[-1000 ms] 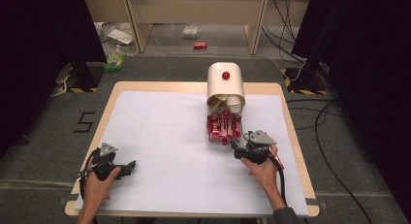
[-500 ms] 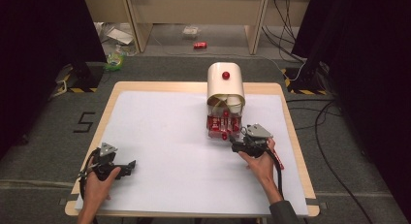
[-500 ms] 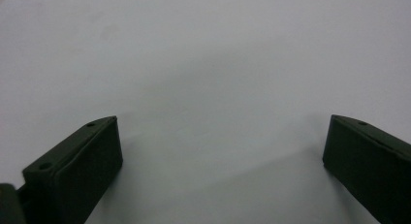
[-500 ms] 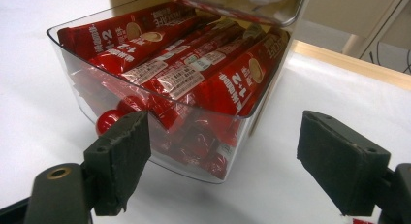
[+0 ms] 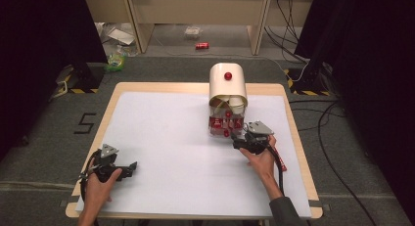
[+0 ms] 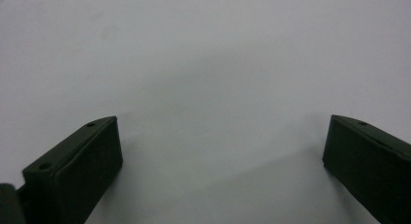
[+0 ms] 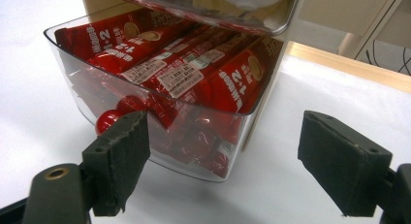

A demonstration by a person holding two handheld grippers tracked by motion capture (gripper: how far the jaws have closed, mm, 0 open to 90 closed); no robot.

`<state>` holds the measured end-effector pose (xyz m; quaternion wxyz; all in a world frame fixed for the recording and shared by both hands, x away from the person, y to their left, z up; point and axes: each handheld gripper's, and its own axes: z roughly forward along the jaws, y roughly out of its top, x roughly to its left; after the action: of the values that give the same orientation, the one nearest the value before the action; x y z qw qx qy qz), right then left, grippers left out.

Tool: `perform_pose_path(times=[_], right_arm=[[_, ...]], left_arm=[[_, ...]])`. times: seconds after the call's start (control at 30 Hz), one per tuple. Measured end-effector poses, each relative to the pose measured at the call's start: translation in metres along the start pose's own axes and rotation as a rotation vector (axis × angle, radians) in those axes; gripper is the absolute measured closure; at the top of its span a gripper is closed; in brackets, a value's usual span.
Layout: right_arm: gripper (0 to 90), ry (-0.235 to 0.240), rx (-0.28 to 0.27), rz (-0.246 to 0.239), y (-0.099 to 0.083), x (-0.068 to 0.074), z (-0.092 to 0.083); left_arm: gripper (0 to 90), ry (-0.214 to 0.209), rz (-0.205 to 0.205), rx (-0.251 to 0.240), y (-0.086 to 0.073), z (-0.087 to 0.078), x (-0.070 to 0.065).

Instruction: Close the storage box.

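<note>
A cream cabinet (image 5: 227, 84) with a red knob (image 5: 228, 76) stands at the far middle of the table. Its clear lower drawer (image 5: 222, 127) is pulled out and holds several red sachets (image 7: 194, 73). The drawer's red knob (image 7: 109, 120) sits just beyond one pad (image 7: 118, 153) of my right gripper. My right gripper (image 5: 238, 139) (image 7: 228, 161) is open at the drawer's front right corner, with nothing between its jaws. My left gripper (image 5: 128, 168) (image 6: 218, 156) is open above the bare white tabletop near the front left.
A white sheet (image 5: 166, 138) covers most of the wooden table (image 5: 156, 87). Beyond the far edge the floor holds a red can (image 5: 201, 45), litter and cables. A black cable (image 5: 280, 162) trails from the right gripper.
My right gripper has moved a little farther from the person, closer to the open drawer. The left gripper has stayed where it was.
</note>
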<state>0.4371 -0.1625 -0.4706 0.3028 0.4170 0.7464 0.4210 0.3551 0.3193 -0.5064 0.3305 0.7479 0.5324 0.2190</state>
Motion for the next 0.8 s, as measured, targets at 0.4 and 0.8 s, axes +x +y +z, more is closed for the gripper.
perform_pose_path(times=[0.4, 0.8], right_arm=[[18.4, -0.008, -0.002, 0.000, 0.0012, -0.0016, 0.0037], [18.4, -0.008, -0.002, 0.020, 0.0028, -0.0043, 0.0096]], left_arm=[[0.0, 0.002, 0.001, 0.000, 0.0000, 0.0000, -0.0001], [0.0, 0.003, 0.001, 0.000, 0.0000, 0.0000, -0.0002]])
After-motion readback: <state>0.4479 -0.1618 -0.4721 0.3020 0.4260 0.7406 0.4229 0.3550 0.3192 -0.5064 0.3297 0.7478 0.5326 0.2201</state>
